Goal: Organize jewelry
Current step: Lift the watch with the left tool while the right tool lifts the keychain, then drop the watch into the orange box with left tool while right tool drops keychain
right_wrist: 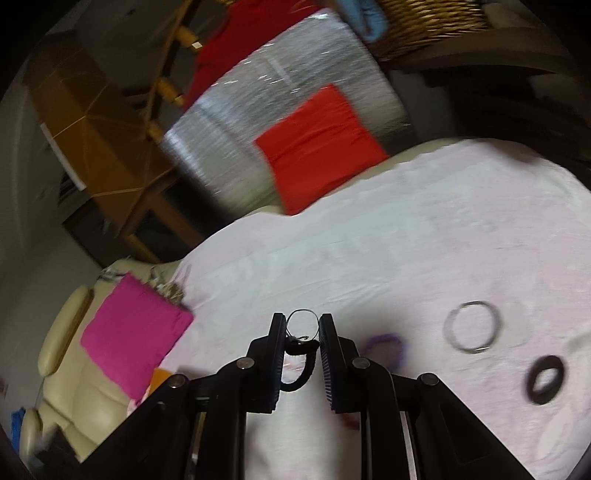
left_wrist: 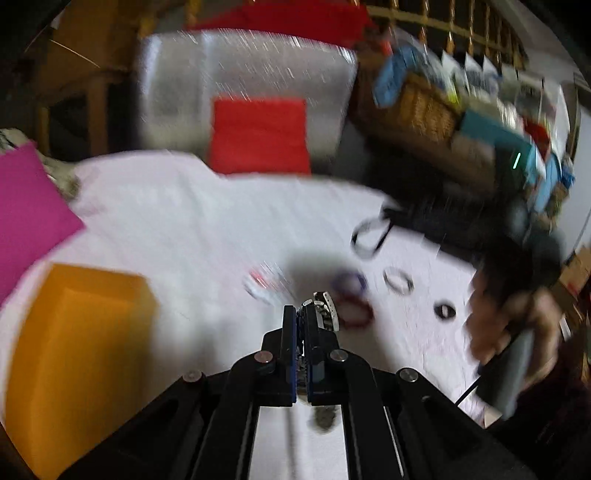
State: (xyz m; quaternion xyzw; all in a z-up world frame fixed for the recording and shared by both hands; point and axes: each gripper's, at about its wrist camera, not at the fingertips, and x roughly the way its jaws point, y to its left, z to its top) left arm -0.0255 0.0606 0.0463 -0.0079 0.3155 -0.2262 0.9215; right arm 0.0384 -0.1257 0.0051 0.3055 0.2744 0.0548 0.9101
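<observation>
Silver links of a bracelet (left_wrist: 327, 308) sit pinched between the fingers of the left gripper (left_wrist: 303, 314), which are pressed together on it, part of the chain curling out past the tips and a bit dangling below. The right gripper (right_wrist: 303, 332) has its fingers slightly apart and clamped on a thin wire ring with a dark loop hanging from it (right_wrist: 302, 334). Both pieces are off the cloth.

To do this step well, I judge each hand should carry its piece level and slowly — the loose chain end can swing and snag — and lower it fully over the chosen spot before letting go. The orange box (left_wrist: 77, 362) at the left looks a likely place, though I cannot tell for sure.

Other pieces lie on the pale pink cloth (right_wrist: 369, 266): a silver bangle (right_wrist: 473, 326), a black ring (right_wrist: 546, 379), a purple band (right_wrist: 386, 349), and a red one (left_wrist: 354, 314) just beside the bracelet. A pink cloth (right_wrist: 133, 332) and a red cloth (right_wrist: 317, 147) lie at the edges; a cream couch (right_wrist: 74, 387), a shiny silver cover (right_wrist: 258, 92), a wicker basket (right_wrist: 424, 22) and a wooden table (right_wrist: 99, 140) crowd the dim room.
</observation>
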